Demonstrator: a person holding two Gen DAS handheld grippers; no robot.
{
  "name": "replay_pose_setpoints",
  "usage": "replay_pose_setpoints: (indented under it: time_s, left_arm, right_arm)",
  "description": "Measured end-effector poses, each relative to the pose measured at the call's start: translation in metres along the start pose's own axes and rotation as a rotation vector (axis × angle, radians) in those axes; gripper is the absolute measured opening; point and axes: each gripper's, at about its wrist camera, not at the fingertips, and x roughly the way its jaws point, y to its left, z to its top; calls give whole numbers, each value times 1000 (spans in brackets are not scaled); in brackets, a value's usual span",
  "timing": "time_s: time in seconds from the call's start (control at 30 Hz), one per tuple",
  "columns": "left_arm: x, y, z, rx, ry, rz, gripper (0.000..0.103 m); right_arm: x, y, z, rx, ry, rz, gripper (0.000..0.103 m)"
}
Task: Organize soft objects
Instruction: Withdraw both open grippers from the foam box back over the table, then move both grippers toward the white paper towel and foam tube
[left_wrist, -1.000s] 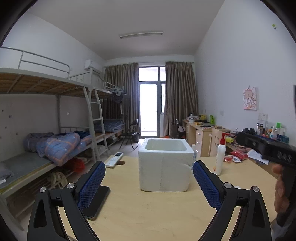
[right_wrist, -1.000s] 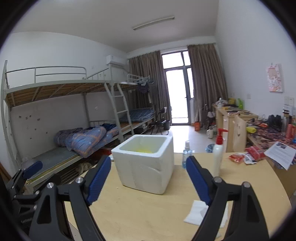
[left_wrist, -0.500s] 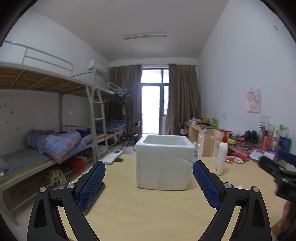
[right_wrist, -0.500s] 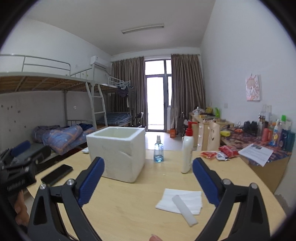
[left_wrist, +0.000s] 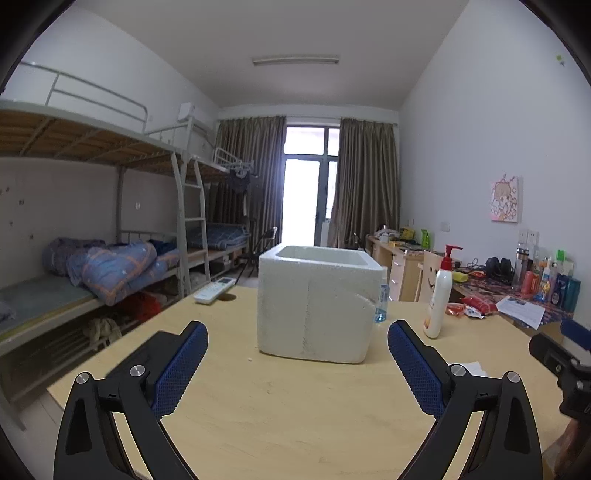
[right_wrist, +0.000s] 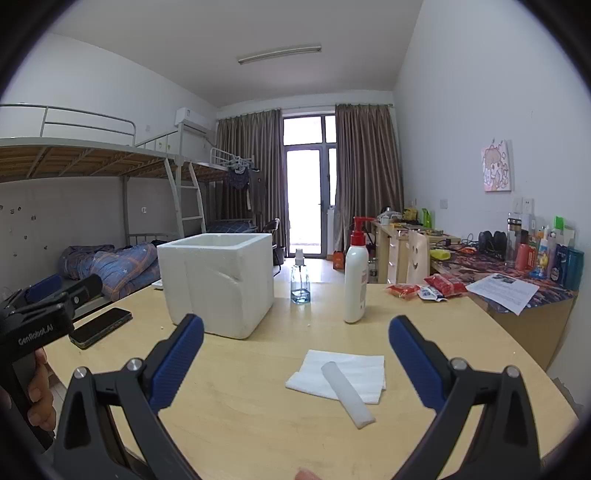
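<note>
Right gripper (right_wrist: 295, 354) has just been opening; its fingers (right_wrist: 177, 362) stand spread, nothing between them, over the foam sheet (right_wrist: 351, 369) and roll (right_wrist: 347, 395) on the worktop (right_wrist: 258, 424). Left gripper (left_wrist: 297, 363) is spread too, facing the foam box (left_wrist: 314, 299), whose contents probably can't be seen

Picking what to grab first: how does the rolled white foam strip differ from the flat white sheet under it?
The foam strip is narrow, rolled and thick; the sheet is wide, flat and thin. The strip lies diagonally on top, its near end past the sheet's edge; the sheet rests directly on the table. Both are white and ungripped.
</note>
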Motion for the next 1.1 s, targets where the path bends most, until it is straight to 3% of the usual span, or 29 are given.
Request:
replay_pose_setpoints:
  time_s: [1.1]
  left_arm:
    - [54, -60, -4, 80, 142, -222, 102]
  right_arm:
    - [18, -43, -16, 39, 112, -58, 103]
